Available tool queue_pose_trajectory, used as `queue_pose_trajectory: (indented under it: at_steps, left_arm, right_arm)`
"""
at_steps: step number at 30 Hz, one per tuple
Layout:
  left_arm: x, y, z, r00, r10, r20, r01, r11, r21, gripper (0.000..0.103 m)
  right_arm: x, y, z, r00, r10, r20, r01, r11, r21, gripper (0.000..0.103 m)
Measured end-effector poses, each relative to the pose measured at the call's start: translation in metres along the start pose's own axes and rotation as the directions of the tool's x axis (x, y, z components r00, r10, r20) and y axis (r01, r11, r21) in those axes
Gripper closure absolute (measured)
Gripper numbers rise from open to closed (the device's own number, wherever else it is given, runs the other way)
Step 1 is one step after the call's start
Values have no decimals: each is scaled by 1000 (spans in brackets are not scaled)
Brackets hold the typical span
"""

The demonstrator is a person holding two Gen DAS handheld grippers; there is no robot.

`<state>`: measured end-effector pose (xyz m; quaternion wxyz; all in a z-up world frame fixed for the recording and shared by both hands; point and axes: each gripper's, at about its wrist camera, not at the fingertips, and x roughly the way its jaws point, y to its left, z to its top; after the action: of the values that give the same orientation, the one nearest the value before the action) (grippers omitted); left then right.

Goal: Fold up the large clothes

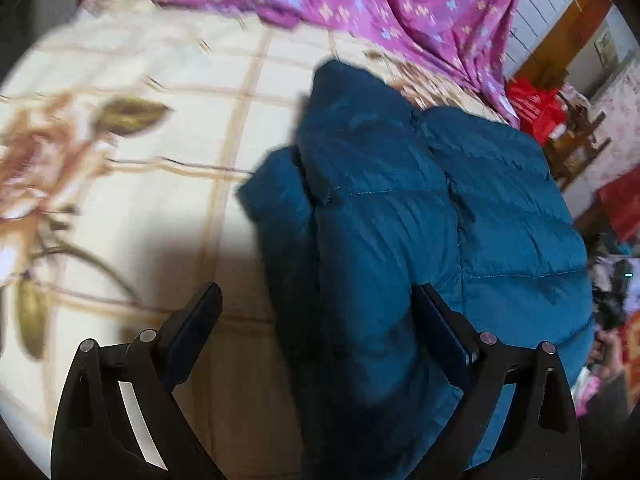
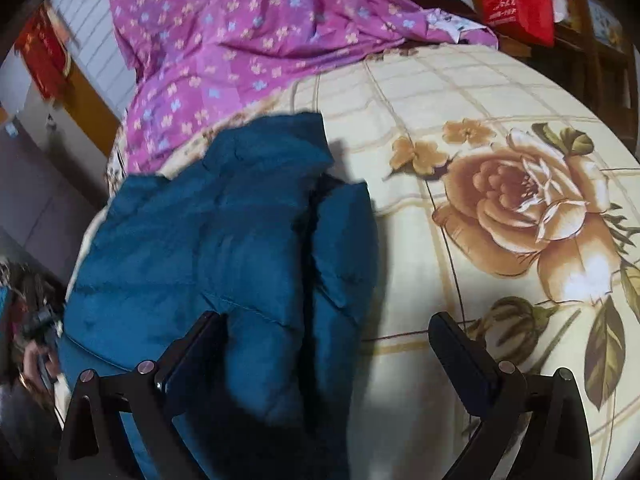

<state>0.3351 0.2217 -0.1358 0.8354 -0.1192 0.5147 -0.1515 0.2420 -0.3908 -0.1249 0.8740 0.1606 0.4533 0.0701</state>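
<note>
Already the jacket (image 1: pixel 400 220) looks partly folded: it lies on the bed (image 1: pixel 140 208) as a thick bundle, with one long panel or sleeve turned over onto the body, and a seam of layers shows along its middle in the right wrist view. I judge that a further fold, bringing it down to a compact block, is left, along with some smoothing. The left claw (image 1: pixel 316 320) is spread wide with nothing held, one finger over the sheet and the other over the jacket; the right claw (image 2: pixel 324 344) is likewise apart and empty, straddling the jacket's inner edge. The jacket sits near the side edge of the bed, beyond which the floor clutter shows. A purple quilt (image 2: pixel 240 40) is heaped just beyond the jacket's far end, so room there is tight; the flowered sheet on the other side lies open for swinging the fold across.
</note>
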Motion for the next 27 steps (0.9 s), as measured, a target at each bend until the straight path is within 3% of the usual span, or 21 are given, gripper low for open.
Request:
queue_pose_trajectory:
  at_steps: [4,12,14,15,17,18,20,24,27]
  left_arm:
    - [6,-3,9,1000,-16,15,15,999,34,1]
    - [16,-9,20,999,-37,23,35,994,100,1]
    - [15,-12,18,997,-64,43,60,993,102,21]
    - [16,-13,18,996,-72,52,67,993,102,26]
    - [11,-21,14,993,-67,94,54,989,134,57]
    - [6,-29,10,991,-42,124,21,986,165,62]
    - [-1,-43,5,986,16,165,-49,980,193,77]
    - [-18,-61,-3,974,96,207,-135,974,182,86]
    - [-36,-73,-13,971,129,199,-165,970,177,87]
  right_arm:
    - [6,-15,-3,998,65,1,-65,998,26,0]
    - [16,-24,10,982,187,37,-186,982,-31,0]
    - [24,-21,16,969,246,26,-245,969,-39,0]
    - [27,-15,18,963,270,14,-269,962,-53,6]
    - [31,-2,18,953,302,-11,-301,947,-110,24]
    - [29,2,18,957,292,-2,-289,948,-134,34]
    - [18,11,15,966,256,47,-242,949,-201,46]
    - [-4,30,9,981,155,112,-126,964,-236,64]
    - [-27,43,8,983,114,147,-75,967,-244,68]
